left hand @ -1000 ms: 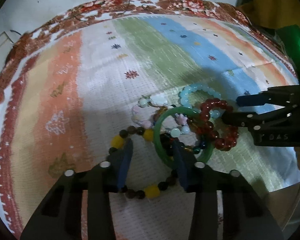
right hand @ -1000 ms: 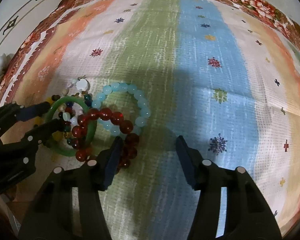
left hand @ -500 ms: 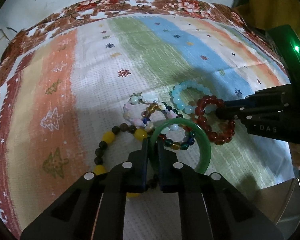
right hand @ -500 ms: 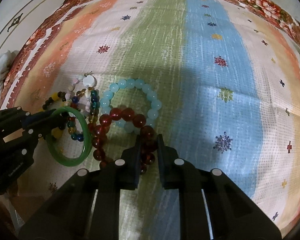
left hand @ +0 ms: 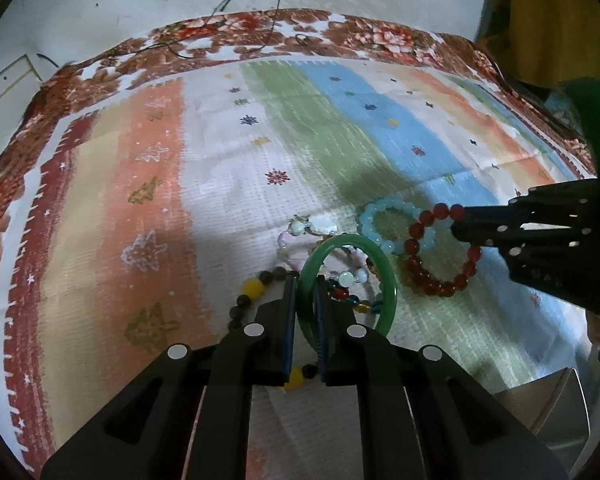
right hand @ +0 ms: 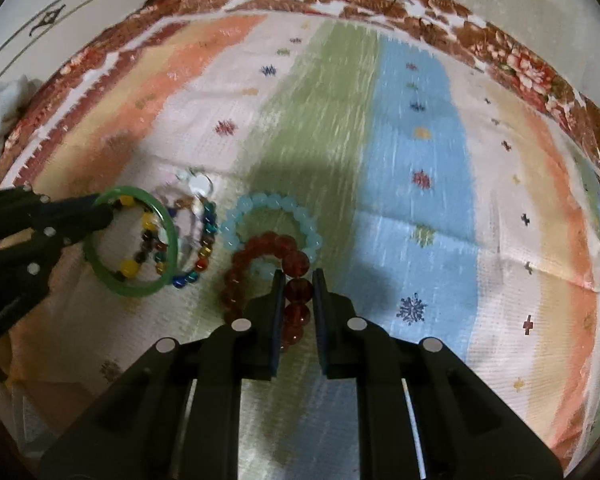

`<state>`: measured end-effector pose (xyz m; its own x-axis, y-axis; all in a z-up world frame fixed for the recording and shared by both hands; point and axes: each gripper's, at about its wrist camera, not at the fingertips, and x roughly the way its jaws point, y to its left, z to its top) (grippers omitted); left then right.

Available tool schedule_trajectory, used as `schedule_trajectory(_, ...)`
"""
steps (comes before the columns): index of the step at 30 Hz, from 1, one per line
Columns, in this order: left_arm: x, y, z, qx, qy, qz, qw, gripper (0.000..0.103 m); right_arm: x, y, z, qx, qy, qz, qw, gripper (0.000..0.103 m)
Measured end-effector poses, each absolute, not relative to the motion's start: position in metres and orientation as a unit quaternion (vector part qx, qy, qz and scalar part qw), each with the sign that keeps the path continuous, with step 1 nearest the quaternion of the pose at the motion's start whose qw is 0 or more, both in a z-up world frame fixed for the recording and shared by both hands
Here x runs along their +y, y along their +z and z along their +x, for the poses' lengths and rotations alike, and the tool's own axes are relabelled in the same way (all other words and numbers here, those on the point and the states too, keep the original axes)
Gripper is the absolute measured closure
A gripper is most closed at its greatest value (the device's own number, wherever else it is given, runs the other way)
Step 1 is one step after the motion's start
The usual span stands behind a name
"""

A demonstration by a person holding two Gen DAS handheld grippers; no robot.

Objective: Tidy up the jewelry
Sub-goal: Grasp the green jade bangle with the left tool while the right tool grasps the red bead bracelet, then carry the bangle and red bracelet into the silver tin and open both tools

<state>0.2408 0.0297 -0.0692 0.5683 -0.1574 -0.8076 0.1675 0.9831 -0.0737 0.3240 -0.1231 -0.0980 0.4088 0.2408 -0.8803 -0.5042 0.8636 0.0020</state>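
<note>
Glossy green bangle [left hand: 384, 276] in left tool [left hand: 305, 292]; translucent red beads [right hand: 296, 288].

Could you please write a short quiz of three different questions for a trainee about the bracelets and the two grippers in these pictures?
1. True or false: the left gripper is shut on the green bangle.
2. Which bracelet does the right gripper hold between its fingers? A) the pale blue bead bracelet B) the dark red bead bracelet C) the yellow and brown bead bracelet
3. Fill in: all the bracelets are over a striped ____.

Key: 1 true; 2 B; 3 cloth.
</note>
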Motion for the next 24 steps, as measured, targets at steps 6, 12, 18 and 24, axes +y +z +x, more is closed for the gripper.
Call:
schedule_trajectory(6,0.034,-0.059,0.23,0.447,-0.081,0.001,0.891,0.095,-0.125,-0.081,0.316,0.48,0.237,-0.112,0.837,0.088)
schedule_trajectory(12,0.036,-0.047,0.219,0.438,-0.076,-0.007,0.896,0.095,-0.13,-0.065,0.304,0.469,0.247,-0.095,0.843,0.088)
schedule_trajectory(18,0.036,-0.039,0.208,0.431,-0.067,-0.01,0.9,0.095,-0.136,-0.052,0.292,0.46,0.25,-0.081,0.848,0.088)
schedule_trajectory(24,0.038,-0.029,0.192,0.419,-0.061,-0.01,0.906,0.095,-0.138,-0.047,0.283,0.46,0.257,-0.079,0.846,0.088)
